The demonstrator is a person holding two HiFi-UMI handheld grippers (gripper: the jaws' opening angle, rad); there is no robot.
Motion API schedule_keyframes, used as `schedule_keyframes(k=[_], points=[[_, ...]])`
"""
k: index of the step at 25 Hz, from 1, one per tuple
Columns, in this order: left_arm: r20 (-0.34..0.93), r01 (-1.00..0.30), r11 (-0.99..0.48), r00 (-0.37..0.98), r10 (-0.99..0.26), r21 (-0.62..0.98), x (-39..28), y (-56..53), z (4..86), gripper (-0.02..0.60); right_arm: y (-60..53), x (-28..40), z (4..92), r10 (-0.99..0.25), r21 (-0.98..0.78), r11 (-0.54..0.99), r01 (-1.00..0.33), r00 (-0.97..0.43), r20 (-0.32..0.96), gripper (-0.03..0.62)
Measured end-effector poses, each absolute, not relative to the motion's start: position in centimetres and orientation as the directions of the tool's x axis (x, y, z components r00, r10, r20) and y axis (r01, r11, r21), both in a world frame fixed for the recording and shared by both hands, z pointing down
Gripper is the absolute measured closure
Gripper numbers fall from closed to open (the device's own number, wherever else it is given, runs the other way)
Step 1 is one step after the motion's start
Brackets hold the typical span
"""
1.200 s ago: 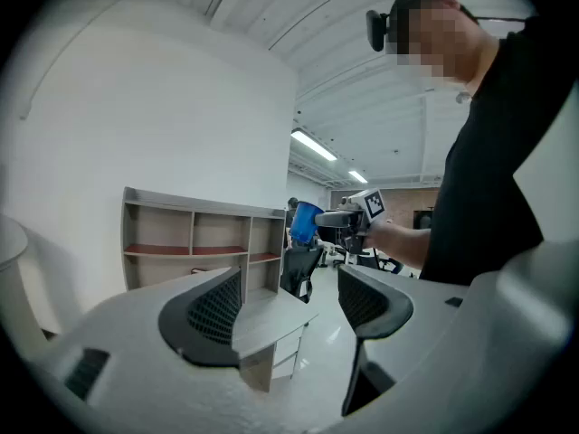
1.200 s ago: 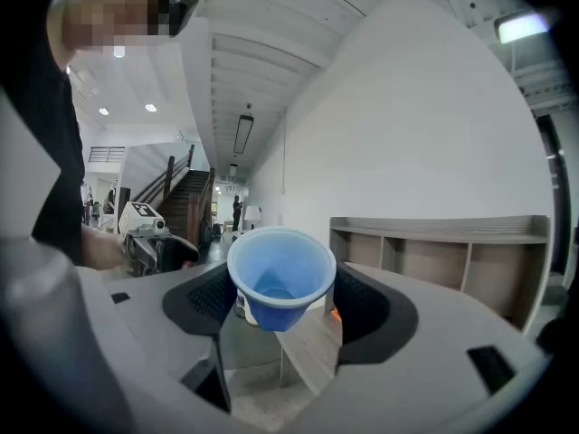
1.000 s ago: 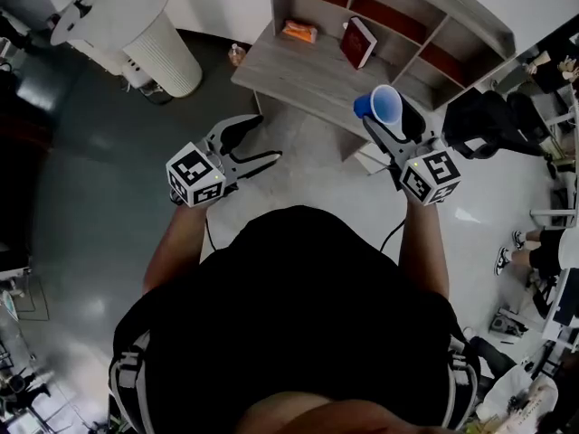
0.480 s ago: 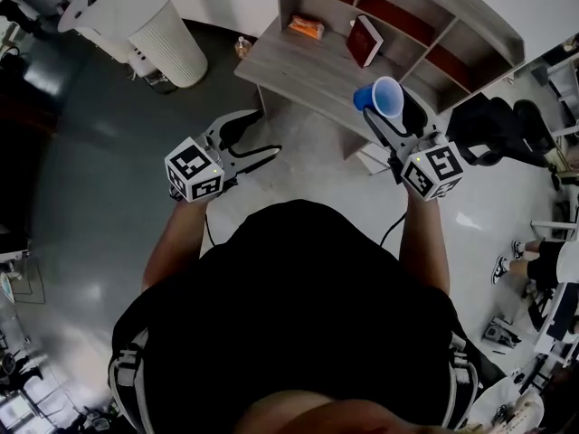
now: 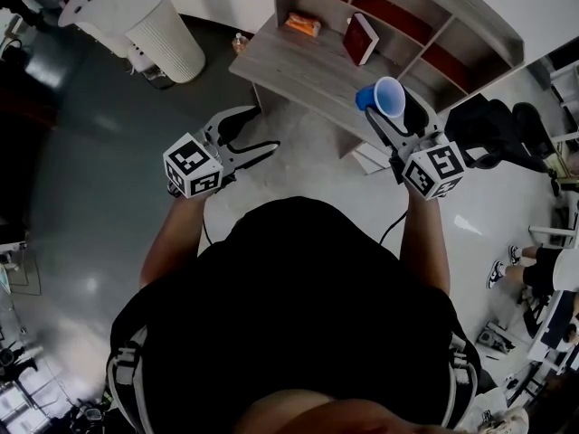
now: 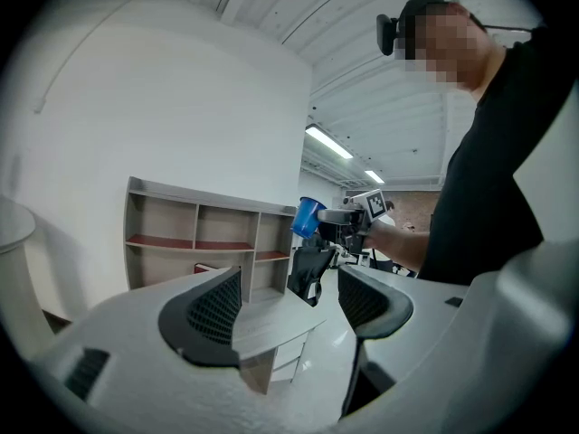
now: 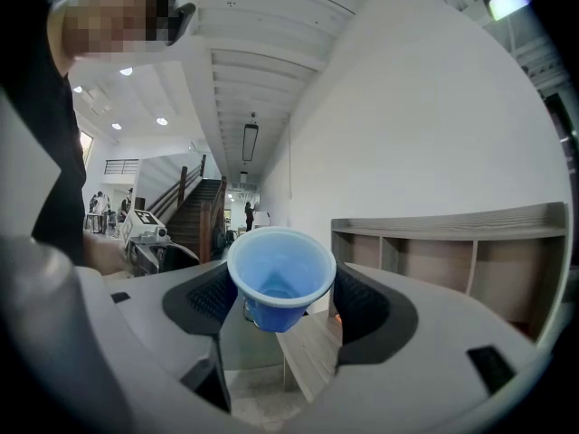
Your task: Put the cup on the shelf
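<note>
The right gripper (image 5: 391, 116) is squeezing the blue plastic cup (image 7: 280, 274) by its sides, holding it in the air short of the shelf unit (image 5: 478, 12). Only the placing is left. The left gripper (image 5: 263, 130) is hanging with its jaws wide apart and nothing between them.

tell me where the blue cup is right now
The blue cup sits in the fingers of the right gripper, right side of the head view, seen against the near edge of the desk, short of the shelf.
</note>
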State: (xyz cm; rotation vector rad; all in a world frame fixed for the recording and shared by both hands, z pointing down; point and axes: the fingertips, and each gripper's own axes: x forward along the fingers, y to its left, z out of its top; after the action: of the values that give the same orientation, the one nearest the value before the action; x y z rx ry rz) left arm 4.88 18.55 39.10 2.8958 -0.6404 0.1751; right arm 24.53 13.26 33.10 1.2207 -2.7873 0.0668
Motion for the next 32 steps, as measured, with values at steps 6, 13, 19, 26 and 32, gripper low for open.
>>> schedule_keyframes(k=[6,13,19,26,32], points=[[0.147,-0.438,-0.890,0.896,-0.419,0.130,7.4,18.3,38.9,0.235,13.3,26.9,33.6,-0.721,-0.006,0.688,-0.726,-0.685,0.108,0.263],[0.175,-0.453,-0.883,0.886,-0.430,0.126,8.9,18.1,39.6,0.235,12.9,29.0,34.6,-0.725,-0.022,0.683,-0.730,-0.681,0.108,0.263],[0.154,-0.473,-0.870,0.878,-0.453,0.138,8.0,17.8,39.0,0.235,12.3,28.3,35.2,-0.714,-0.034,0.692,-0.721,-0.690,0.117,0.263],[0.134,-0.472,-0.872,0.880,-0.456,0.132,7.3,16.2,39.3,0.235,11.2,27.6,35.7,-0.720,-0.027,0.684,-0.729,-0.680,0.138,0.263],[0.110,-0.450,-0.881,0.893,-0.437,0.146,6.6,14.6,38.9,0.235,9.6,27.3,35.5,-0.739,-0.028,0.663,-0.748,-0.660,0.139,0.263]])
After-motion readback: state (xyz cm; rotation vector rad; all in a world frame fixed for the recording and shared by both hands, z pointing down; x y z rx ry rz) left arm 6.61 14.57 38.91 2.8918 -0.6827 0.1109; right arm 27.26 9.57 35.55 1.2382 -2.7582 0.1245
